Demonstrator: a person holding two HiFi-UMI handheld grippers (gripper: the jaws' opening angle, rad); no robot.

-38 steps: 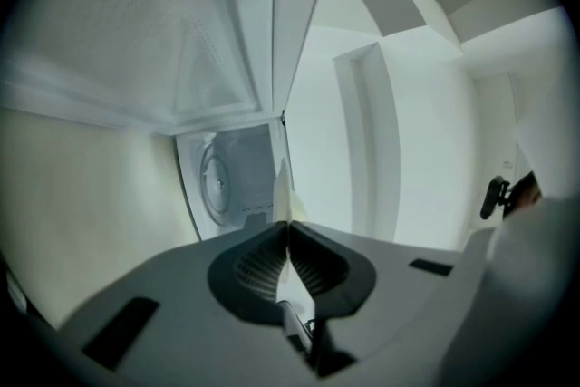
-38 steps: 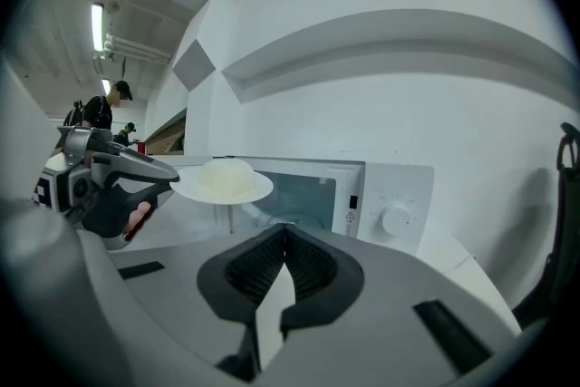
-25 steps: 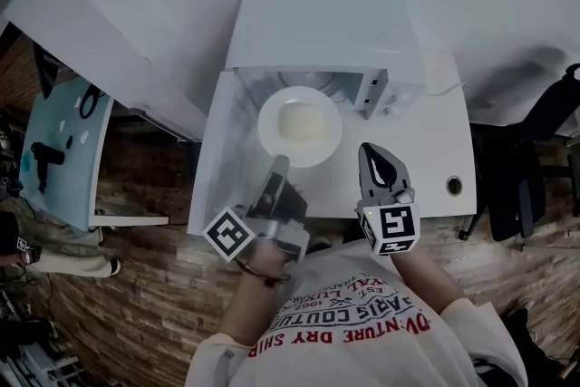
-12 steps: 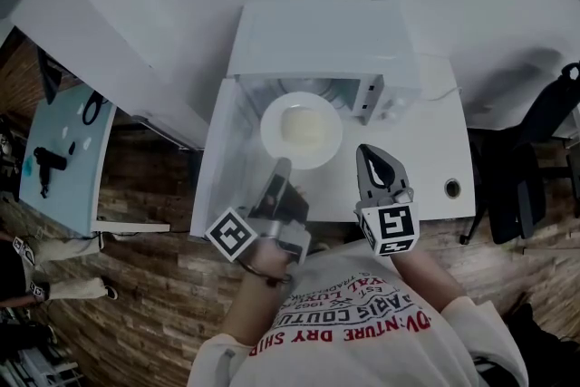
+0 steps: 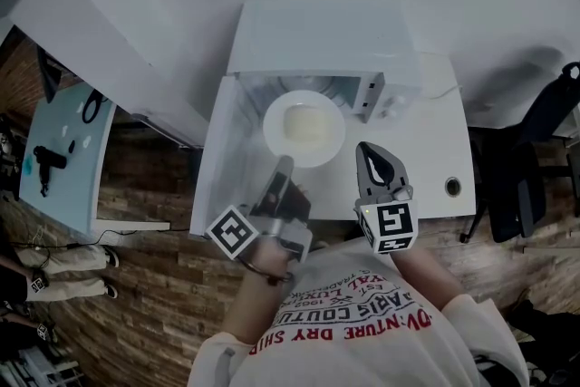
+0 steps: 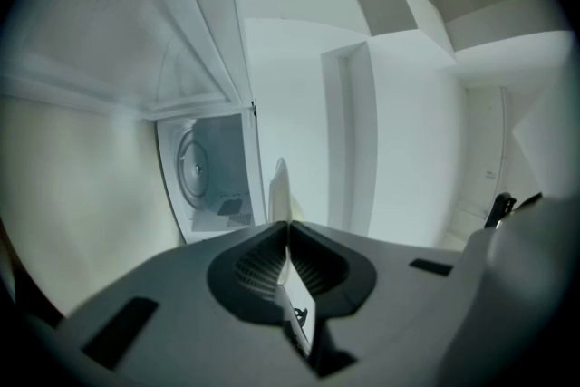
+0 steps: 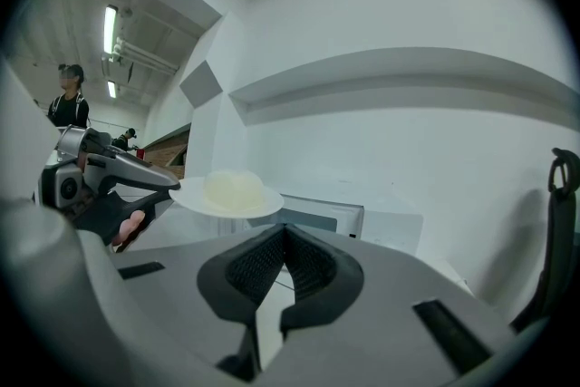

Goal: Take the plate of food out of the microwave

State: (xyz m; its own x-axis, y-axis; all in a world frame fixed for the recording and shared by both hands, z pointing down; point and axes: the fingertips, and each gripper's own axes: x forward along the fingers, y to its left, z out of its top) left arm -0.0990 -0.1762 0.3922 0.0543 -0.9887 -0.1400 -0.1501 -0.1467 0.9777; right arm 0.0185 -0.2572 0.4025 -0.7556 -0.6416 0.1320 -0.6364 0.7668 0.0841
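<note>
A white plate (image 5: 304, 129) with a pale mound of food (image 5: 305, 122) hangs level in front of the open white microwave (image 5: 322, 32). My left gripper (image 5: 283, 163) is shut on the plate's near rim. In the left gripper view the plate (image 6: 279, 190) shows edge-on, pinched between the pads of my left gripper (image 6: 288, 227). The microwave's cavity and turntable (image 6: 195, 168) lie behind it. My right gripper (image 5: 373, 151) hovers to the right of the plate, shut and empty. From the right gripper view the plate (image 7: 231, 199) sits beyond my right gripper (image 7: 285, 236).
The microwave door (image 5: 227, 149) swings open to the left, over the white table (image 5: 435, 159). A black chair (image 5: 544, 149) stands at the right. A glass-topped side table (image 5: 63, 149) is at the far left. A person (image 7: 68, 100) stands far off.
The plate and both grippers stay in nearly the same place; only the view shifts slightly. A person's legs on the floor at the left have moved.
</note>
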